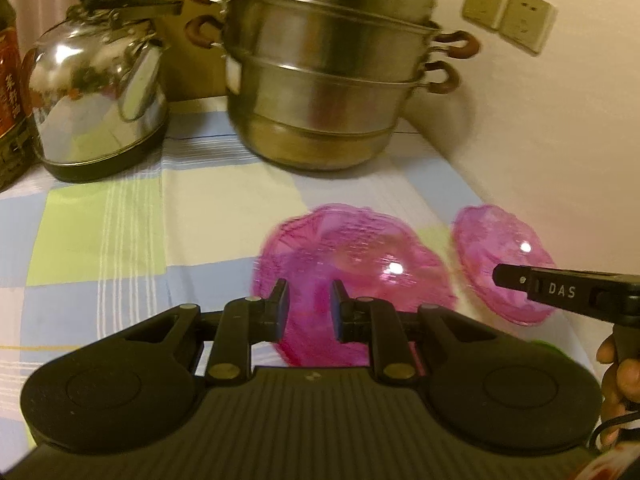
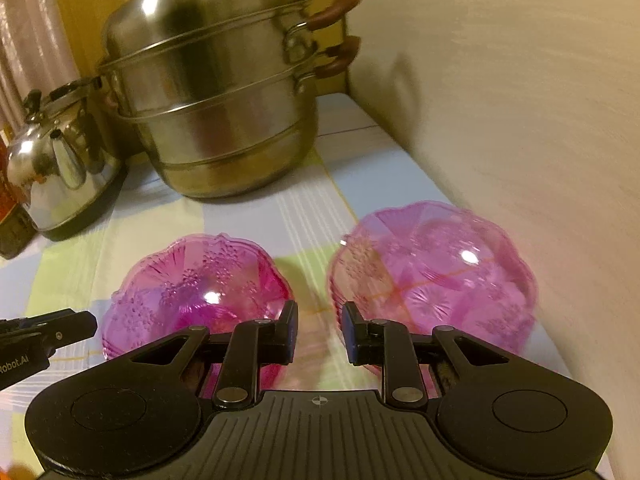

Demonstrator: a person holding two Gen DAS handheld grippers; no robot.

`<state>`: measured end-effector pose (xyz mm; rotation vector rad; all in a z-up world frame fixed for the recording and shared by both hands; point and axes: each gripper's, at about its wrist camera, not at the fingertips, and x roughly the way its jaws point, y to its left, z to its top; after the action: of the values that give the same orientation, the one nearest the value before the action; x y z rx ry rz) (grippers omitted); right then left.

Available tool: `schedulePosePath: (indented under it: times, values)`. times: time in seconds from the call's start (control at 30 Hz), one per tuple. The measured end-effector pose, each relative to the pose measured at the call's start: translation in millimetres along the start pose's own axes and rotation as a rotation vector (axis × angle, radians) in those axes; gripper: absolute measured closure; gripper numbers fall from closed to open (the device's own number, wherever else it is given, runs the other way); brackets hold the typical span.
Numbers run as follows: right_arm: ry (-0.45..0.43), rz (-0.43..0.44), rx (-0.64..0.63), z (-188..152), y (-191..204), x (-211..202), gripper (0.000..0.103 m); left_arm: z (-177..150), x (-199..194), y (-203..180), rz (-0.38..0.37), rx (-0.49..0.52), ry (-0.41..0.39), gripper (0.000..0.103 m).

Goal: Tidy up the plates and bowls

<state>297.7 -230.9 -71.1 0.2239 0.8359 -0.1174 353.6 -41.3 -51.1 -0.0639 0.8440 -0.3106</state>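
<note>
Your left gripper (image 1: 310, 308) gapes over the left bowl (image 1: 352, 264). Your right gripper (image 2: 320, 332) gapes empty between the left bowl and the right bowl (image 2: 436, 276).

Left-view pink bowls (image 1: 352, 264) blurred; bottle (image 1: 10, 80) cropped.

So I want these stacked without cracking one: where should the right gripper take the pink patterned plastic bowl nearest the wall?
Probably the near scalloped rim of the pink patterned plastic bowl, one finger inside and one outside, approached from the front. It sits upright and open, with the wall close behind. The right gripper is open and already nearby.
</note>
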Motion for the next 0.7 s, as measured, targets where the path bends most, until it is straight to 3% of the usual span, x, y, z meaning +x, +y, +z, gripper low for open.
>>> schedulePosePath:
  times: [0.27, 0.7]
  values:
    - [0.002, -0.022, -0.001, -22, -12, -47, 0.079, -18, -27, -44, -0.054, 0.039, 0.024, 0.085]
    - [0.015, -0.033, 0.063, -44, -49, -101, 0.078, -36, -58, -92, -0.074, 0.05, 0.048, 0.083]
